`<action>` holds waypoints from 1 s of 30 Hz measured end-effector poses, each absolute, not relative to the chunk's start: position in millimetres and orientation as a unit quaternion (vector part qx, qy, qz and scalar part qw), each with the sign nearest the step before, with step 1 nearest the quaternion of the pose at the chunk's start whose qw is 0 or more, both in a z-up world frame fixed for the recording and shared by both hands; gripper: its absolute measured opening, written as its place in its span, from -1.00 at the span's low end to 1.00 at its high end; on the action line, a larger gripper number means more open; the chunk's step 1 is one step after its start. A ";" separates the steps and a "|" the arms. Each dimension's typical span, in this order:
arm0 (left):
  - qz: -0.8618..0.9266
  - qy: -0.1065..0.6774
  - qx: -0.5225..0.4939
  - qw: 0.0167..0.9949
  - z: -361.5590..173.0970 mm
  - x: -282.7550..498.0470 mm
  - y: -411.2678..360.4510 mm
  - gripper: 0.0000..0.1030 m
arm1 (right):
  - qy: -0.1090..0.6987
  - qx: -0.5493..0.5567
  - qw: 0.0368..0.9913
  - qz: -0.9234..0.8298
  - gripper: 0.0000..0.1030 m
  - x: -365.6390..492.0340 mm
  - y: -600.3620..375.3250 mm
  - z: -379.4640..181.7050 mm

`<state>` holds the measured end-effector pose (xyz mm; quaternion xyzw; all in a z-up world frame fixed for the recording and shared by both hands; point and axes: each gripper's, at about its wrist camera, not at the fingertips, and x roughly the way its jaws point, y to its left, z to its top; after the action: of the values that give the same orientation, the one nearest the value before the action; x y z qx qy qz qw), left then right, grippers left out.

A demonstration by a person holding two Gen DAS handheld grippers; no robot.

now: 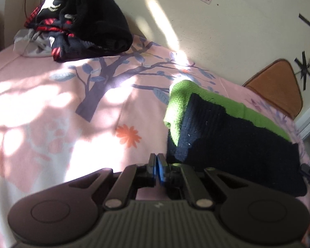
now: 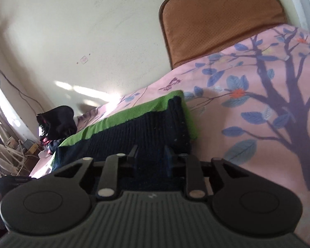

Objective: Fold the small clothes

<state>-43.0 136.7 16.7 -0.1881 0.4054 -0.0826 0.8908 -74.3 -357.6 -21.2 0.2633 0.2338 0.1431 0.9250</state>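
Observation:
A folded dark navy knit garment (image 1: 233, 142) lies on a green fleece piece (image 1: 179, 101) on the pink tree-print bedspread (image 1: 57, 107). My left gripper (image 1: 157, 166) is shut and empty, just left of the garment's near corner, over the bedspread. My right gripper (image 2: 150, 156) is open, its jaws apart over the near edge of the navy garment (image 2: 150, 128), with the green piece (image 2: 134, 109) along its far side. Whether the fingers touch the knit I cannot tell.
A heap of black, red and white clothes (image 1: 80, 18) sits at the far left of the bed; it also shows in the right wrist view (image 2: 55, 122). A brown cushion (image 2: 219, 20) leans on the cream wall. Cables and clutter lie beyond the bed's left edge (image 2: 12, 150).

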 end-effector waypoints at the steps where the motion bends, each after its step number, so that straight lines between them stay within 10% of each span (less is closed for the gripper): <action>1: -0.093 0.395 -0.209 0.890 22.0 -45.4 141.2 -0.95 | 0.227 0.276 0.924 0.138 -0.27 -78.7 -363.1 -19.5; 5: -0.131 0.352 -0.198 0.905 50.5 -41.2 122.5 -0.95 | 0.225 0.316 0.917 0.095 0.14 -84.9 -385.4 -20.8; 21: -0.242 0.396 -0.127 0.877 3.2 21.7 -7.0 -0.88 | 0.275 0.355 0.886 0.118 0.16 -24.0 -362.4 -39.3; 25: -0.243 0.405 -0.165 0.866 -0.3 25.9 3.7 -0.88 | 0.295 0.420 0.848 0.132 -0.42 -19.3 -364.7 -49.8; 30: -0.240 0.405 -0.162 0.867 0.7 25.7 1.4 -0.88 | 0.255 0.484 0.812 0.202 -0.46 -31.6 -361.8 -19.6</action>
<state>25.7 1.4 0.7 -0.1624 0.4052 -0.2400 0.8671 -31.6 -361.8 -19.6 0.4842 0.2547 0.2016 0.8124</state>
